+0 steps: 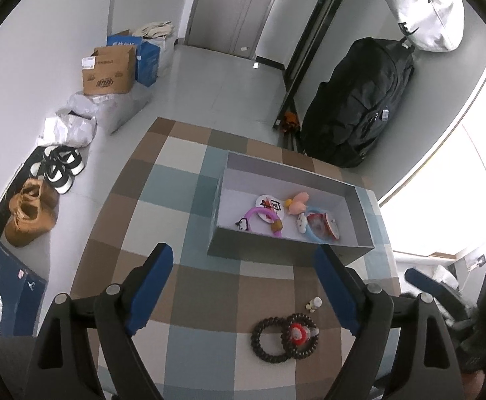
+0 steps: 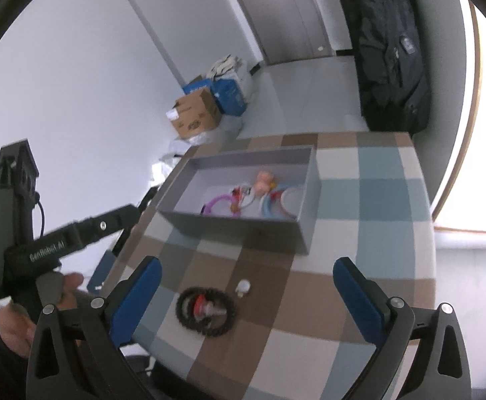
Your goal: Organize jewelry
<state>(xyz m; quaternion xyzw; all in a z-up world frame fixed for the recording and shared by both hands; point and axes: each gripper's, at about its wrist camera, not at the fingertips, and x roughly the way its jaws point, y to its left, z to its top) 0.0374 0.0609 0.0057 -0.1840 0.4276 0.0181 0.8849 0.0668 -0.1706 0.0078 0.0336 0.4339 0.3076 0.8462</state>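
A grey open box (image 1: 289,248) (image 2: 243,225) stands on the checkered table and holds a purple bracelet (image 1: 263,215) (image 2: 217,204), a blue bracelet (image 1: 313,230) (image 2: 269,206), a pink flower piece (image 1: 298,202) (image 2: 263,178) and small charms. Two dark beaded bracelets (image 1: 269,340) (image 2: 206,310) with a red charm (image 1: 298,331) lie on the table in front of the box, beside a small white earring (image 1: 313,303) (image 2: 243,287). My left gripper (image 1: 243,286) is open and empty, above the beads. My right gripper (image 2: 248,293) is open and empty, above the same items.
The checkered table (image 1: 162,206) (image 2: 376,200) ends near the floor at left. Shoes (image 1: 32,213), cardboard boxes (image 1: 109,70) (image 2: 196,116) and bags line the left wall. A black suitcase (image 1: 359,100) (image 2: 389,50) stands behind the table. The left hand-held gripper body (image 2: 42,243) shows in the right wrist view.
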